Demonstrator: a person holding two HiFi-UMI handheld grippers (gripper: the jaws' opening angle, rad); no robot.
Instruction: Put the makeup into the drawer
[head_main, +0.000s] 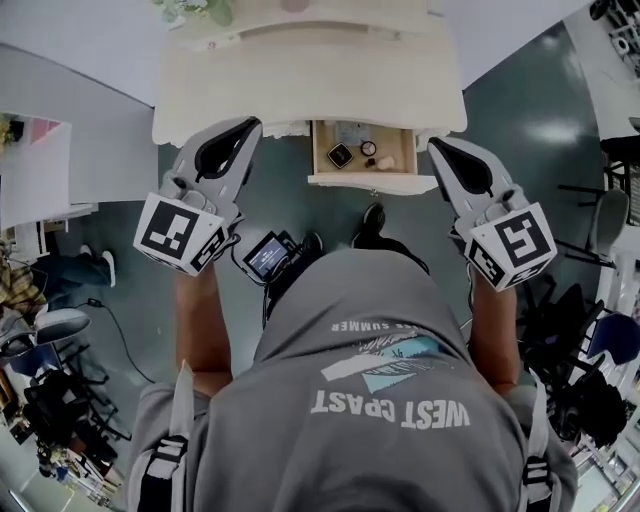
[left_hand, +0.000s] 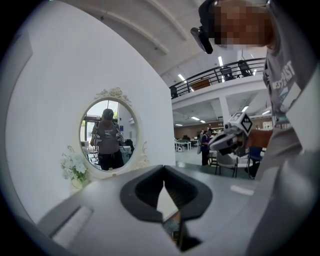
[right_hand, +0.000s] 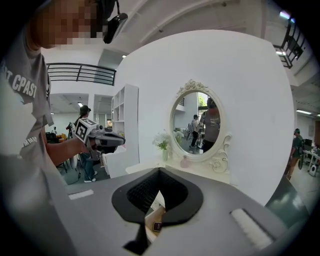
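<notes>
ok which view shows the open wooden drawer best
The head view: it looks straight down into the open pale wooden drawer, with the small makeup pieces lying inside. The right gripper view catches only a sliver of it low in the frame. The left gripper view gives an even thinner, unclear strip.

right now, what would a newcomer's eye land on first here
The left gripper and right gripper, grey with marker cubes, are both shut and empty, held up on either side of an open drawer. The drawer, pulled out of a cream table, holds a few small makeup pieces. In the right gripper view an ornate oval mirror stands on that table.
</notes>
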